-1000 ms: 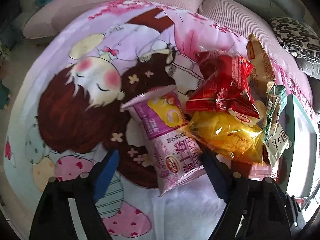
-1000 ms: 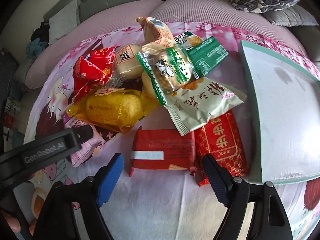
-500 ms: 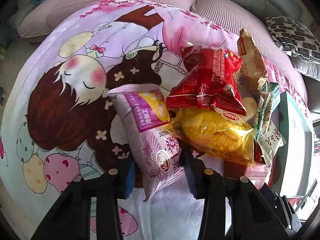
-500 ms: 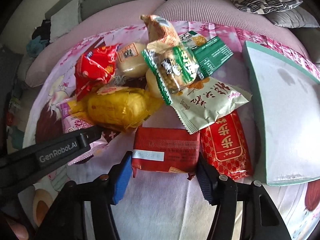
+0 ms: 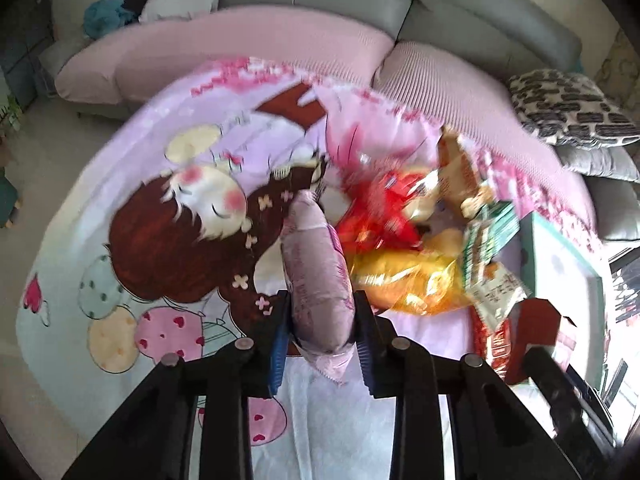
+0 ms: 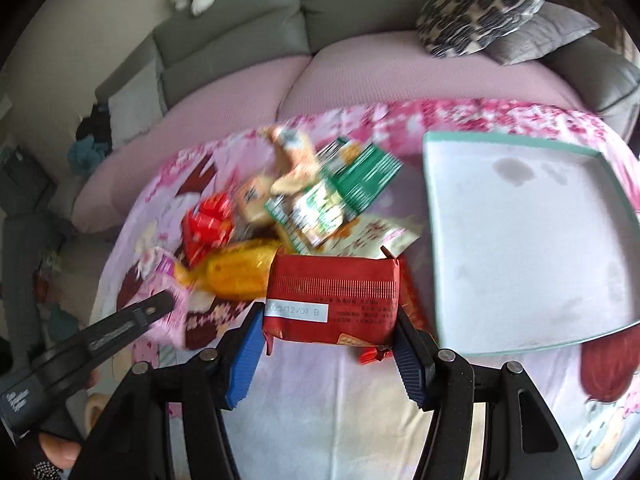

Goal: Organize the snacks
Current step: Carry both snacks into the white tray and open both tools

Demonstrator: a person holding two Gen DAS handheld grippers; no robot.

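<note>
My left gripper (image 5: 320, 332) is shut on a pink-purple snack packet (image 5: 318, 280) and holds it on edge above the cartoon blanket (image 5: 160, 240). My right gripper (image 6: 330, 336) is shut on a red rectangular snack pack (image 6: 334, 298) with a white date label, lifted off the blanket. The snack pile lies beyond: a yellow packet (image 6: 240, 274) (image 5: 408, 284), a red bag (image 6: 208, 224) (image 5: 380, 208), green packets (image 6: 360, 176) and a beige packet (image 6: 292, 160). The left gripper's body (image 6: 100, 332) shows at the left of the right wrist view.
A shallow white tray with a teal rim (image 6: 528, 240) lies on the blanket right of the pile; it also shows in the left wrist view (image 5: 560, 264). A pink and grey sofa (image 6: 360, 64) curves behind, with a patterned cushion (image 6: 484, 12).
Both grippers closed on their packets and lifted them. The pink packet turned on edge between the left fingers. The red pack rose off the blanket in the right fingers.
</note>
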